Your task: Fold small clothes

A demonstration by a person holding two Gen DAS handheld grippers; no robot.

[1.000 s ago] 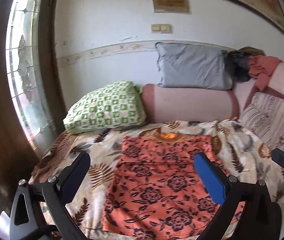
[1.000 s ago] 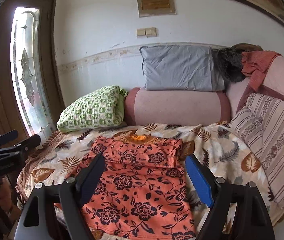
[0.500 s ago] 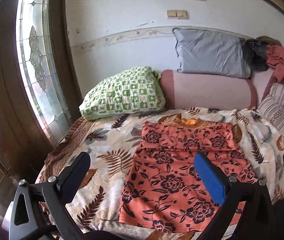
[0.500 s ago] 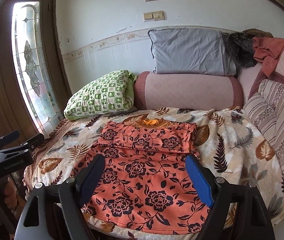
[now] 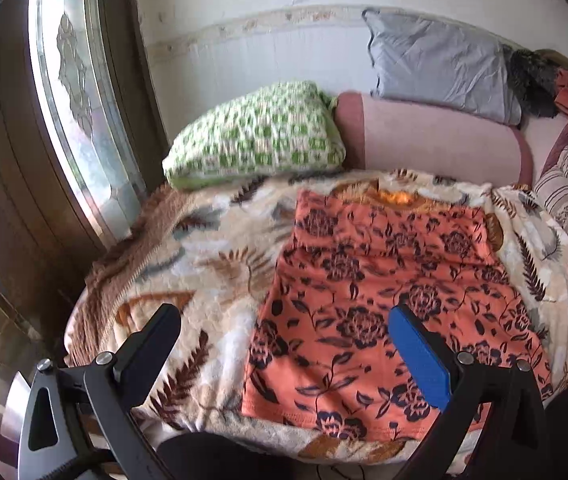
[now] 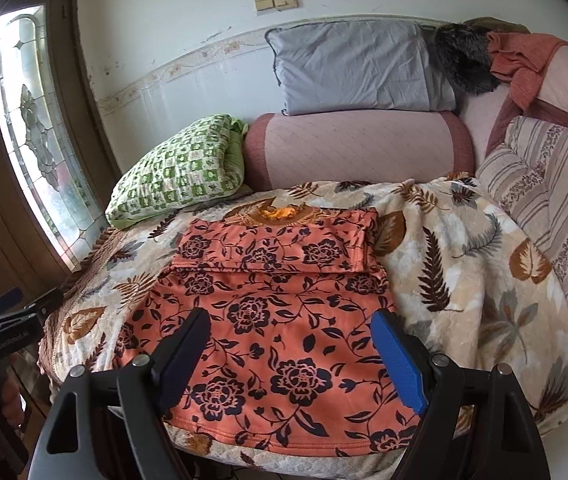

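your orange floral top lies flat on the leaf-print blanket, hem at its near edge, sleeves tucked in. left gripper and right gripper hang wide apart, empty, ready for the hem.

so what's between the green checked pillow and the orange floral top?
Only bare leaf-print blanket separates the green checked pillow from the orange floral top; the left wrist view shows it best.

Smooth cloth shirt, fleecy blanket, frosted glass window
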